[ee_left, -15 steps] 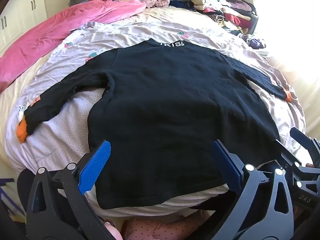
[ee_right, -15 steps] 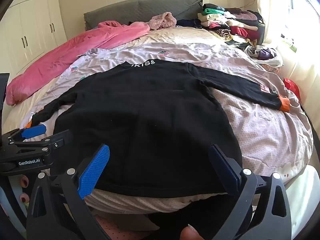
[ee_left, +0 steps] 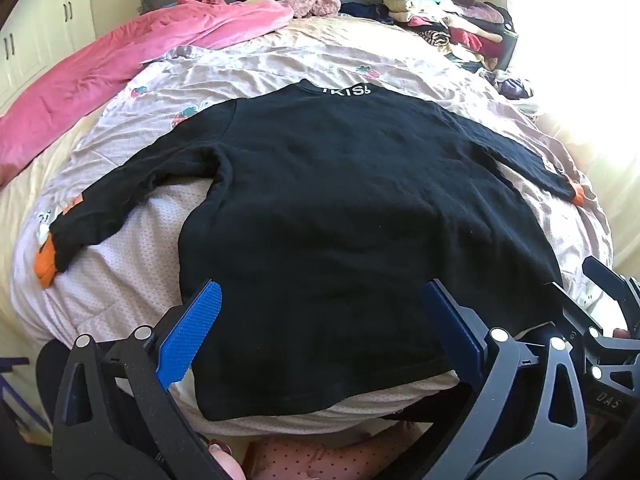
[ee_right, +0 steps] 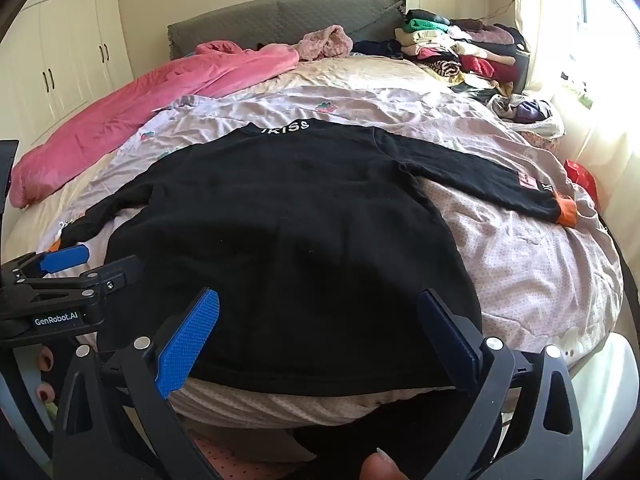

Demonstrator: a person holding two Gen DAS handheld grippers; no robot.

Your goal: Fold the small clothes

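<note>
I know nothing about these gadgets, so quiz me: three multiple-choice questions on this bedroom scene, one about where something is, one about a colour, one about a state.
1. Where is the pile of folded clothes?
A. At the far right of the bed, by the headboard
B. Beside the white wardrobe
C. On top of the black top

2. What colour are the cuffs of the black long-sleeved top?
A. Green
B. Orange
C. White

3. How do the fingers of the left gripper and right gripper stand?
A. Both spread apart, holding nothing
B. Both clamped on a sleeve
C. One is holding the collar

Answers: 1 A, the stack sits by the grey headboard near the window. 2 B, both sleeve ends show orange. 3 A, each pair of blue pads is wide apart over the hem.
</note>
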